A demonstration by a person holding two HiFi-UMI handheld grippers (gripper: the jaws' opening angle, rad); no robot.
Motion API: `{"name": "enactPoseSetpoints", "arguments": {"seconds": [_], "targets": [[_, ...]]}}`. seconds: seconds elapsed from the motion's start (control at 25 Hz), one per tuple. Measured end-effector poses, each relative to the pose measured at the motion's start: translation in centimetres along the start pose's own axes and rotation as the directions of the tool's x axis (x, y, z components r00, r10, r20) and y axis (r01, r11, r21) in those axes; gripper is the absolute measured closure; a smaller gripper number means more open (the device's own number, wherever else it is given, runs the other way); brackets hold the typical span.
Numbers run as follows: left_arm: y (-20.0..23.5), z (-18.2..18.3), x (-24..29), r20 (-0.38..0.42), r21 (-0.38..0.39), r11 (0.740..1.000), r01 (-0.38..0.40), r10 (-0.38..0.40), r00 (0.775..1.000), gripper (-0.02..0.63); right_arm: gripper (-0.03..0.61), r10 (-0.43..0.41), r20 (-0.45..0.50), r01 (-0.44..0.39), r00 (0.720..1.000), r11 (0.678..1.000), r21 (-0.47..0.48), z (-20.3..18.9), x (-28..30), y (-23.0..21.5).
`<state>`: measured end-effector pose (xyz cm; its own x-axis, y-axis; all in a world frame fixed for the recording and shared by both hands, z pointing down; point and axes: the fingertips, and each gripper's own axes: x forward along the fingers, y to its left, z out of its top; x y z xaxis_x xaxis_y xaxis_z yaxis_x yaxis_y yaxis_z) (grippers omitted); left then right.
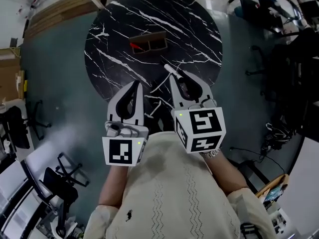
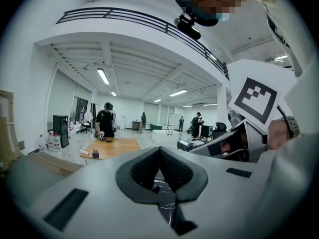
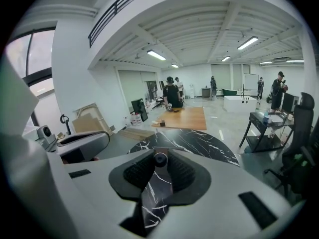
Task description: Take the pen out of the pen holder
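so, extraction looks done | right gripper [image 1: 171,76] pinches a pen [image 3: 160,159] end-on, over the marble table [image 1: 199,29], well apart from the wooden pen holder [image 1: 154,44] | left gripper [image 1: 138,84] closed, empty | a red item [image 1: 134,45] lies in holder

Premises: large open-plan office or lab hall. A round marble table [image 3: 199,139] stands on grey floor [image 1: 55,83]. Beside it are office chairs [image 1: 59,180]. Beyond it is a wooden work table [image 3: 188,117] with people [image 3: 172,94] standing. Above it are strip lights [image 3: 156,55] and a railed mezzanine [image 2: 134,18].
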<state>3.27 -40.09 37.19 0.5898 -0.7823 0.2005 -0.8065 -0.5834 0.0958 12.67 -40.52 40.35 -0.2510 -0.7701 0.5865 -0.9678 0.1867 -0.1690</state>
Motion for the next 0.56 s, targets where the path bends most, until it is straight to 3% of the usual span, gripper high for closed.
{"name": "enactPoseSetpoints", "arguments": {"seconds": [0.56], "targets": [[0.4, 0.0, -1.0, 0.006, -0.021, 1.000, 0.007, -0.007, 1.000, 0.603, 0.488, -0.027, -0.013, 0.028, 1.000, 1.000, 0.008, -0.8, -0.4, 0.7]]}}
